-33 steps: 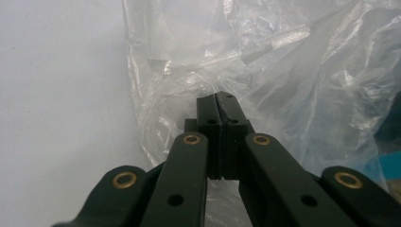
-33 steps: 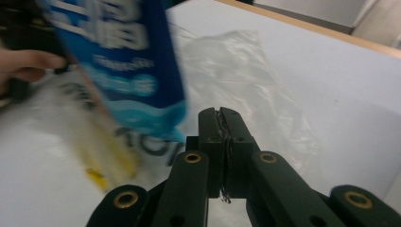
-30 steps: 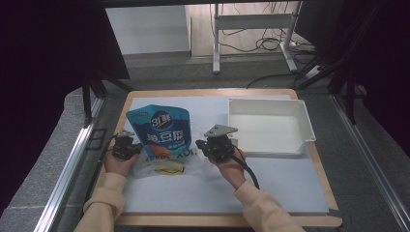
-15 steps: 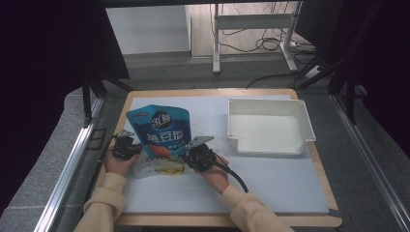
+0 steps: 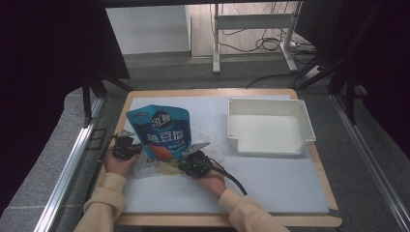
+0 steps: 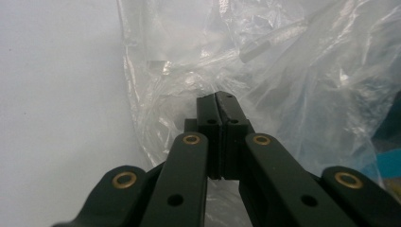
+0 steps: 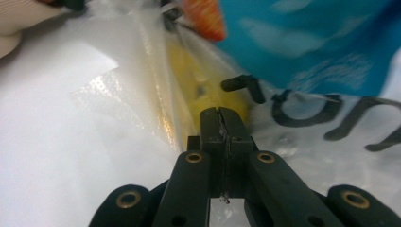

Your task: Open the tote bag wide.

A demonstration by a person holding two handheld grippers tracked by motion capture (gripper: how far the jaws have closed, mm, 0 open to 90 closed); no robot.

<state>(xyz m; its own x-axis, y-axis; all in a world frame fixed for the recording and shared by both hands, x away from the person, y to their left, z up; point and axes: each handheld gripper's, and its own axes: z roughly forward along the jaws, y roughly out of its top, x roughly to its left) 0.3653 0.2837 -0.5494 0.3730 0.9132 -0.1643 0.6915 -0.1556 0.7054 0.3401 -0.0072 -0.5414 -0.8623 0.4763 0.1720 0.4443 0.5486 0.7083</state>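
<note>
The blue glossy snack pouch with white lettering stands partly inside a clear crinkled plastic bag on the pale blue mat, at the left half of the wooden-edged table. The pouch leans a little, and its lower part (printed in orange and yellow) shows through the thin film.

The left gripper is at the left edge of the bag, held low over the mat by a hand in a cream sleeve. In the left gripper view its black jaws are pressed together at the tips on a fold of the transparent film, which wrinkles around them.

The right gripper is at the bottom right corner of the bag, with the forearm coming in from below and its black cable trailing toward the person. In the right gripper view the jaws are also pressed together, and the film with black print lies around the tips; I cannot tell if film is really between them.

Well apart to the right rests a white rectangular plastic tray with smooth raised walls.
</note>
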